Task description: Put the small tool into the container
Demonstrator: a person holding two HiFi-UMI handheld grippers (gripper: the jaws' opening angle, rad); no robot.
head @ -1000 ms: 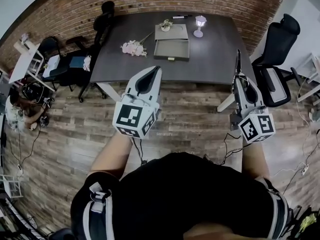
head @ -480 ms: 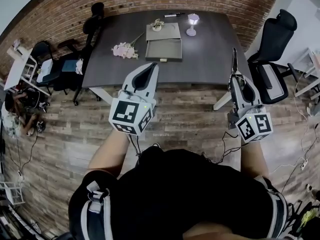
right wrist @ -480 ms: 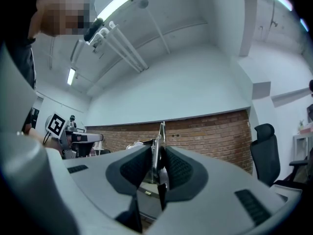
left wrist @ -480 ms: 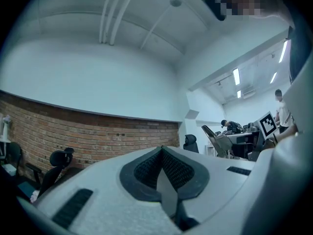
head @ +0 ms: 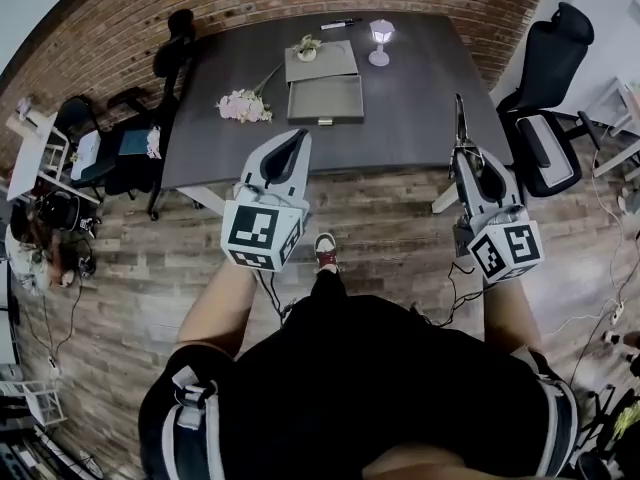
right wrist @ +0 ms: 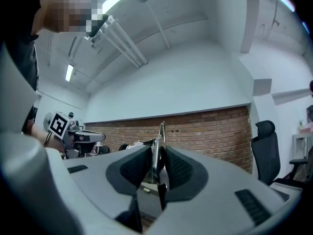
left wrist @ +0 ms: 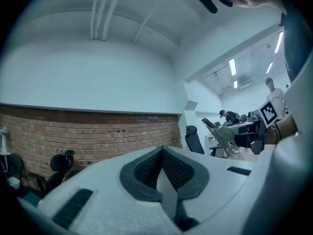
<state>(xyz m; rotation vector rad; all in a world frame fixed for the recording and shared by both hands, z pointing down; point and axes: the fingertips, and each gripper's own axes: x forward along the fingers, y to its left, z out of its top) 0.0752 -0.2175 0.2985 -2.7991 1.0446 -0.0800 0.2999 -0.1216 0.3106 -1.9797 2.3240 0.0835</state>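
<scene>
In the head view my right gripper (head: pixel 463 156) is shut on a thin metal tool (head: pixel 459 118) that sticks out past the fingertips toward the table. The right gripper view shows the tool (right wrist: pixel 161 133) standing upright, pinched between the dark ribbed pads (right wrist: pixel 175 168). My left gripper (head: pixel 297 140) is shut with nothing in it; its pads (left wrist: pixel 146 168) meet at the tips. The container, an open grey box (head: pixel 325 99) with its lid (head: pixel 320 62) laid back, sits on the dark table (head: pixel 420 108). Both grippers hang in the air short of the table's near edge.
On the table lie a pink flower bunch (head: pixel 243 107), a small lamp (head: pixel 379 41), a little potted plant (head: pixel 305 45) and a pen (head: pixel 340 23). Black office chairs stand at the left (head: pixel 170 58) and right (head: pixel 555 68). A red shoe (head: pixel 325 251) steps on the wood floor.
The person has stepped toward the table, and a shoe now shows below the grippers. Both grippers have moved forward and a little lower. The tool stays gripped.
</scene>
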